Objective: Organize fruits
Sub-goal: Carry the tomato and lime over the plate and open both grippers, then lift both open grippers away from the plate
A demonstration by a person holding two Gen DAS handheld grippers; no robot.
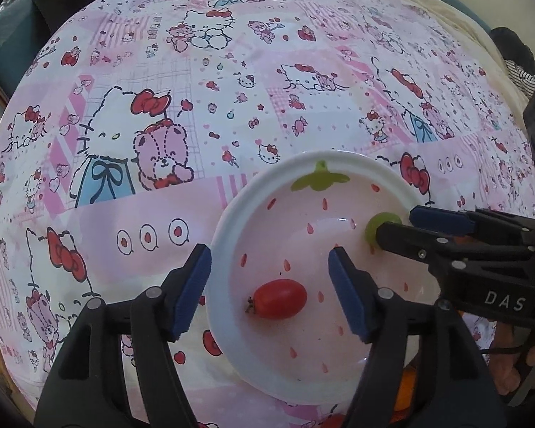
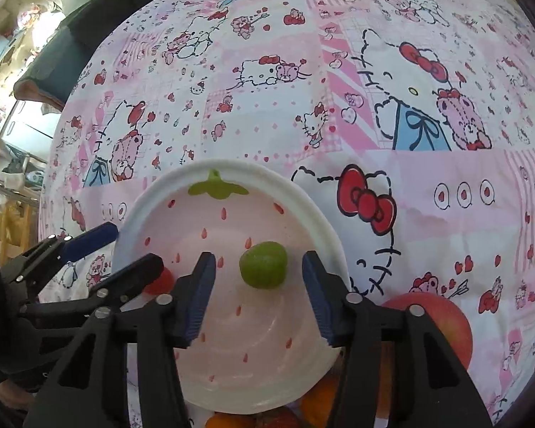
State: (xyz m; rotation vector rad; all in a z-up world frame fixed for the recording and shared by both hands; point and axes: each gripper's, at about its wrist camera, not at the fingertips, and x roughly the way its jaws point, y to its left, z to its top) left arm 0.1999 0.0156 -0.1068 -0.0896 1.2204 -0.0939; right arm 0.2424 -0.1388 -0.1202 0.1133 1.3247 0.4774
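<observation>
Both tongs gape over the plate (image 1: 232,214): left tongs (image 1: 269,292) around the tomato (image 1: 280,298); right tongs (image 2: 258,294) around the green grape (image 2: 263,265).

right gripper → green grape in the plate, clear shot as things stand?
Probably yes. The right gripper is open, and the green grape lies loose on the strawberry plate just ahead between its fingers. The left gripper is off over the cherry tomato.
</observation>
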